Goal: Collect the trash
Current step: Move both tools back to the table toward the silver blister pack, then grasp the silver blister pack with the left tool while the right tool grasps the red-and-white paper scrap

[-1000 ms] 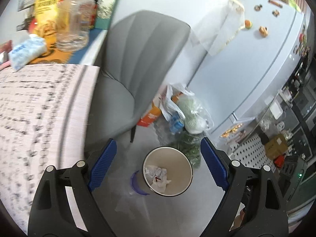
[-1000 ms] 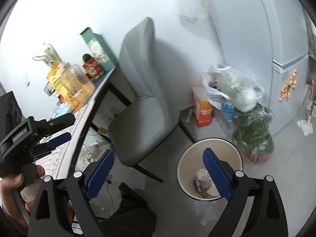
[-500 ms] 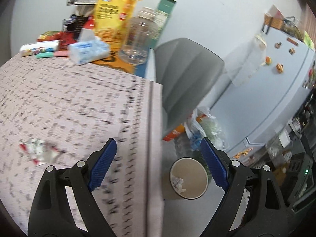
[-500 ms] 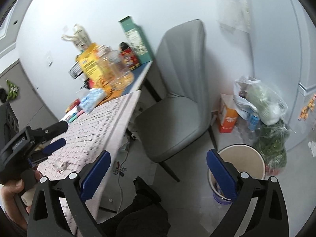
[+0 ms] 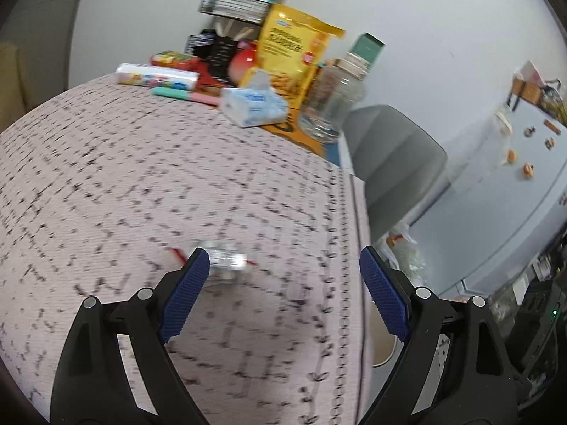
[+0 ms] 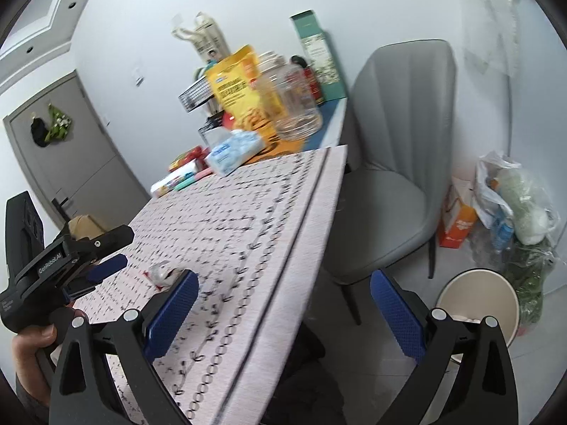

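— On the patterned tablecloth (image 5: 149, 163), where is the trash?
— A crumpled wrapper (image 5: 226, 259) lies there, just past the left gripper (image 5: 283, 283), whose jaws gape wide and empty.
— And the right gripper (image 6: 283, 310)?
— Its jaws have just been opening and stand wide with nothing between them, above the table edge. The bin (image 6: 478, 295) sits on the floor beside the grey chair (image 6: 389, 177).

The desk (image 5: 141, 177) wore a pink cloth with black marks; the chair (image 6: 397, 134) was grey, the snack bag (image 5: 294, 53) yellow, the bin (image 6: 478, 297) beige.
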A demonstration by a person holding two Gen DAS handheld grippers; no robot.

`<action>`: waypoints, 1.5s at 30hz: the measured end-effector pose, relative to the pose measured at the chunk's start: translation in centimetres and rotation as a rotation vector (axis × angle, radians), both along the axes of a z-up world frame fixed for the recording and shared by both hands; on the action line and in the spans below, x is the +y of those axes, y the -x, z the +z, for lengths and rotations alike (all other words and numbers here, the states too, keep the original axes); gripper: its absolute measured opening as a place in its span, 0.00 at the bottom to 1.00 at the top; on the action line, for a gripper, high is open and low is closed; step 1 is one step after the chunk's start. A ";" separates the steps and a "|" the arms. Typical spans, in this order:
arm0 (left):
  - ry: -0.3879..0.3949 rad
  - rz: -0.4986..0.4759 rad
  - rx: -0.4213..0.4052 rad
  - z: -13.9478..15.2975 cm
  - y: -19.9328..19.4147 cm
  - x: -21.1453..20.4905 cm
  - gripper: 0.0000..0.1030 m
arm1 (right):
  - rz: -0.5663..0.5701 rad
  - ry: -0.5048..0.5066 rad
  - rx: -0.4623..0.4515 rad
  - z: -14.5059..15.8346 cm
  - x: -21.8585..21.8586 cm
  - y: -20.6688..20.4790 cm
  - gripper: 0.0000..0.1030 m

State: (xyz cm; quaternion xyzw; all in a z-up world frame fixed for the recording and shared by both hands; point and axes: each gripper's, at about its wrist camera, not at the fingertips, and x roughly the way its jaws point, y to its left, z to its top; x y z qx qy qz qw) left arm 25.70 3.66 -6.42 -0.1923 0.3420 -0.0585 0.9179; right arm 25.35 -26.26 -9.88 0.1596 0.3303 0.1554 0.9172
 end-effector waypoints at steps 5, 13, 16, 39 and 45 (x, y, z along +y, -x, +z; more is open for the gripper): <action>0.009 0.026 0.006 -0.9 1.2 2.6 0.83 | 0.035 0.005 -0.002 -0.3 1.9 -0.1 0.91; 0.013 0.003 0.046 -3.1 0.2 3.3 0.75 | 0.086 0.006 0.016 -1.2 4.6 -0.7 0.85; 0.013 -0.005 0.053 -3.5 -0.6 2.8 0.70 | 0.094 0.008 0.029 -1.7 5.1 -1.0 0.82; -0.042 -0.038 0.118 -6.0 -5.2 2.7 0.40 | 0.065 0.050 0.063 -2.3 4.6 -2.1 0.78; 0.013 -0.015 0.037 -3.5 -3.2 4.7 0.40 | 0.104 0.066 0.073 -1.8 6.7 -2.6 0.72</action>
